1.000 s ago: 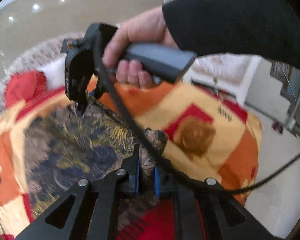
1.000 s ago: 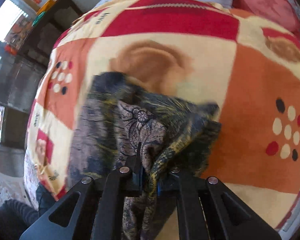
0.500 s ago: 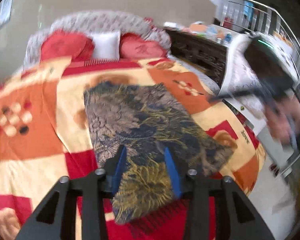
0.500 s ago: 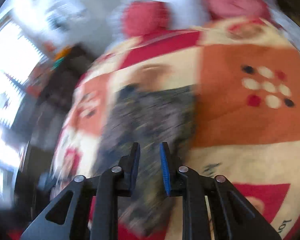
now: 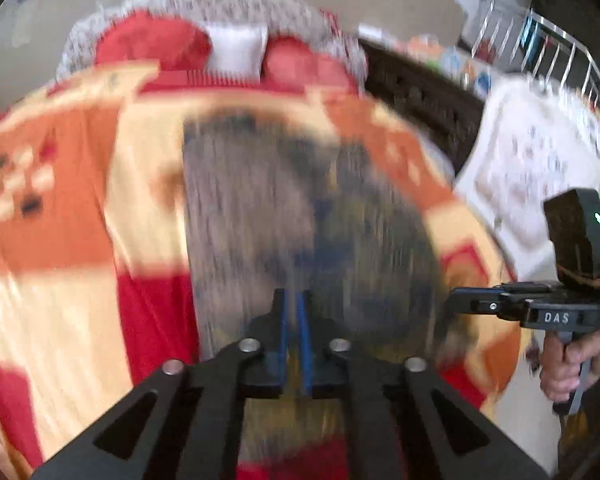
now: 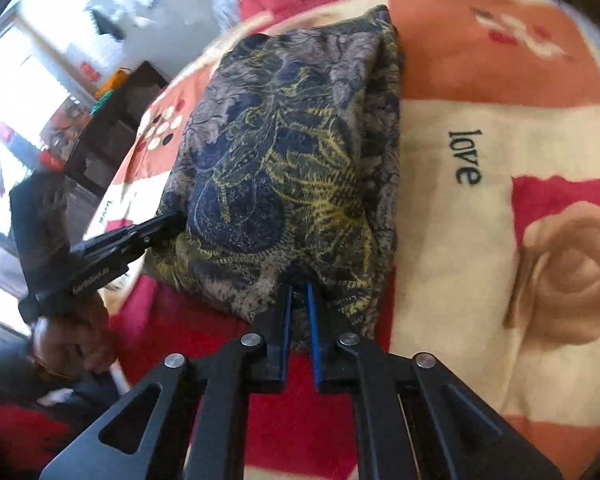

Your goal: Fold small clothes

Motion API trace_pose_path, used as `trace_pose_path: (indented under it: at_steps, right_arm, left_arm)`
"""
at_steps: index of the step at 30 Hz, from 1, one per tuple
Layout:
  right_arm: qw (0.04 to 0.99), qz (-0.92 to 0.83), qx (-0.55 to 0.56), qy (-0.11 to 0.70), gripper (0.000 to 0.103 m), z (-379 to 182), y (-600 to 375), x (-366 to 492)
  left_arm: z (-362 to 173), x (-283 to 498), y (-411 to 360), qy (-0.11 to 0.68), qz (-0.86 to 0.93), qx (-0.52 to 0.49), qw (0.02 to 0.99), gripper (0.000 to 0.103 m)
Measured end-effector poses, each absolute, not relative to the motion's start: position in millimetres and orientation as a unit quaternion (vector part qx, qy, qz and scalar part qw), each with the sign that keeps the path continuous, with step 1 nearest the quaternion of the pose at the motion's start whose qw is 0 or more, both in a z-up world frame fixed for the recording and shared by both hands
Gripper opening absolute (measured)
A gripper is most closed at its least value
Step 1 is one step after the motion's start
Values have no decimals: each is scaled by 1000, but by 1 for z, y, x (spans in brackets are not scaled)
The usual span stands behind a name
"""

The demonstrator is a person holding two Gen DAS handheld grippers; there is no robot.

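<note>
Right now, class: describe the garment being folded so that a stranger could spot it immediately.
Find the bed's orange, cream and red blanket. On it lies one folded cloth, at the near edge. It alone is dark: navy and grey with yellow leafy print.

The left wrist view is smeared by motion blur, so the pattern of the dark cloth (image 5: 300,216) and the pillows (image 5: 236,46) at the head of the bed cannot be read clearly. In the right wrist view the near edge of the cloth (image 6: 292,168) is hidden behind the blue fingers (image 6: 286,320), so contact cannot be told. The hand (image 6: 66,340) at the left is blurred and dark.
</note>
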State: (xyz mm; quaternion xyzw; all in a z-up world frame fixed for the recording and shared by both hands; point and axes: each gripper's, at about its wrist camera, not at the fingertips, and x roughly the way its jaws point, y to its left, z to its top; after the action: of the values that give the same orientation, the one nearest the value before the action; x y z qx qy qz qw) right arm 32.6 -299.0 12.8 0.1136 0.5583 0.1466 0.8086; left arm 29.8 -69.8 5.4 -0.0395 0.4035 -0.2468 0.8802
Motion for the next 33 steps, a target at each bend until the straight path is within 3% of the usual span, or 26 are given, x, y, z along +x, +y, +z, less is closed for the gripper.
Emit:
trace_pose_path:
  at_steps: [3,6,9,14,20,28,29,30,31,33]
  right_arm:
    - [864,105,74,487,20,59,-287,71]
    - [888,-19,78,453,31,69,-274,120]
    - [903,-82,49,419,32,52,-261,155]
    - [879,-78,34,470,32,-26,-262,188]
    - [888,-53,72,451,33,-31,-279,181]
    - [891,-52,72,446,34,-32,-277,182]
    - [891,-51,73,446,34,-31,-278,184]
    - [890,-50,75,447,34,-31,-279,184]
    - [890,-51,74,447,34,-31,-278,183]
    - [890,-50,69,448,34,-30,-278,184]
  left_arm:
    - [30,87,-81,377,-216,-61,899,37]
    - [29,143,-98,382,-183,-102,900,42]
    - [2,180,-109,401,-126,-109,901,44]
    - [-45,188,-115,415,-114,-80,899,45]
    - [-50,197,-123,419,-110,-65,899,55]
    - [-49,193,-128,420,-111,-58,899,58]
    - [-49,194,-129,423,-116,-57,897,64]
    - [-47,195,-129,430,-133,-60,891,79]
    - [-42,199,-129,444,-164,-65,879,84]
    - [-24,202,-122,460,-188,-59,865,82]
